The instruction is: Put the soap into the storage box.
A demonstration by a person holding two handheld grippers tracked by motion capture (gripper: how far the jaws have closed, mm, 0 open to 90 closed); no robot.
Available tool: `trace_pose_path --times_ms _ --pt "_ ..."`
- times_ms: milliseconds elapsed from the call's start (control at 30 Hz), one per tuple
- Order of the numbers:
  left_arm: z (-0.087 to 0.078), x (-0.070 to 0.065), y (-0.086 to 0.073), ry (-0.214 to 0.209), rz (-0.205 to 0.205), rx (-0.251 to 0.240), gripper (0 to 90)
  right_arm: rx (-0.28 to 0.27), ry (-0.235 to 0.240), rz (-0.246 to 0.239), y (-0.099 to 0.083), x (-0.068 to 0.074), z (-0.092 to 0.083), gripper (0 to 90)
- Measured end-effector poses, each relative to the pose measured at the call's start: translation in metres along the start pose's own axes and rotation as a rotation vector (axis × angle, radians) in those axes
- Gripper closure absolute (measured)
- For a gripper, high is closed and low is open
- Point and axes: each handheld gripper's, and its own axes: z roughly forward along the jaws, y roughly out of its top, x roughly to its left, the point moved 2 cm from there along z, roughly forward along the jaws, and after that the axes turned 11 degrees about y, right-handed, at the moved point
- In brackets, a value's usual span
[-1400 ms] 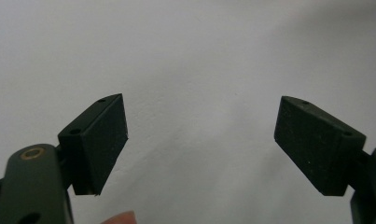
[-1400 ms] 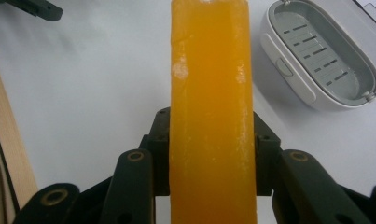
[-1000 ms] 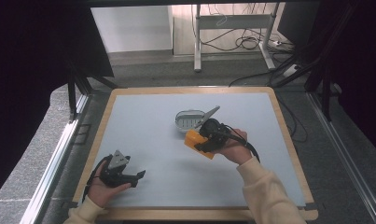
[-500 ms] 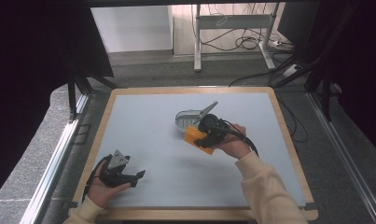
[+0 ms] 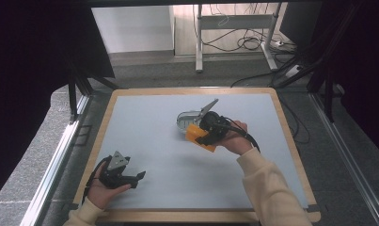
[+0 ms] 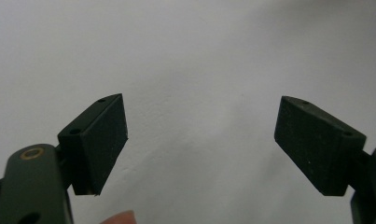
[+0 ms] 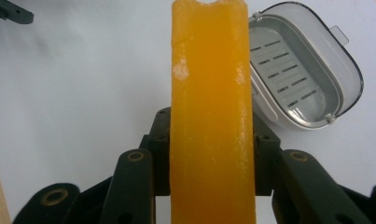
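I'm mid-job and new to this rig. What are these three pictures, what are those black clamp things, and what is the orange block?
No robot here: a person holds a two-jaw gripper in each hand. The high view looks down on the table from above. The other two come from cameras riding on the grippers, looking along their black jaws. The left gripper is open with nothing between its jaws, low over bare table near the person. The right gripper is shut on an orange bar of soap. Beside it on the table lies an open soap box, grey with a slotted tray inside, its lid tilted up.
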Motion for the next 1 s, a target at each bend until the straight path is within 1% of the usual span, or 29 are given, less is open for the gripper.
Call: trace_pose_path --times_ms 100,167,200,233,400,500,533,600,767,833,867,900,1000 --pt "0.000 0.000 0.000 0.000 0.000 0.001 17.4 0.000 0.000 -0.002 0.001 -0.003 0.000 61.5" --pt "0.000 0.000 0.000 -0.002 0.004 0.002 17.4 0.003 -0.007 -0.017 0.003 -0.003 0.001 61.5" --pt "0.000 0.000 0.000 -0.003 0.009 0.006 17.4 0.003 -0.007 -0.017 0.003 -0.003 0.001 61.5" --pt "0.000 0.000 0.000 -0.002 0.010 0.006 17.4 0.005 -0.005 -0.024 0.005 -0.003 0.002 61.5" --pt "0.000 0.000 0.000 -0.003 0.009 0.005 17.4 0.002 0.000 -0.029 0.007 -0.004 0.002 61.5" --pt "0.000 0.000 0.000 -0.002 0.009 0.005 17.4 -0.002 0.011 -0.046 0.009 -0.003 0.003 61.5" --pt "0.001 -0.001 0.000 -0.002 0.002 0.002 17.4 -0.002 0.011 -0.046 0.009 -0.003 0.003 61.5" --pt "0.001 -0.001 0.000 -0.001 0.004 0.004 17.4 0.007 0.008 -0.053 0.011 -0.003 0.004 61.5" --pt "0.001 -0.001 0.000 -0.003 0.002 0.002 17.4 0.012 0.010 -0.047 0.013 -0.009 0.005 61.5" --pt "0.001 -0.001 0.000 -0.002 0.004 0.003 17.4 0.005 0.006 -0.042 0.015 -0.015 0.005 61.5" --pt "0.001 -0.001 0.000 -0.002 0.004 0.004 17.4 0.005 0.006 -0.042 0.015 -0.015 0.005 61.5" --pt "0.001 -0.001 0.000 -0.005 0.007 0.005 17.4 0.007 0.008 -0.049 0.016 -0.018 0.005 61.5" --pt "0.002 -0.002 0.000 -0.005 0.007 0.005 17.4 0.002 0.018 -0.048 0.017 -0.020 0.006 61.5"
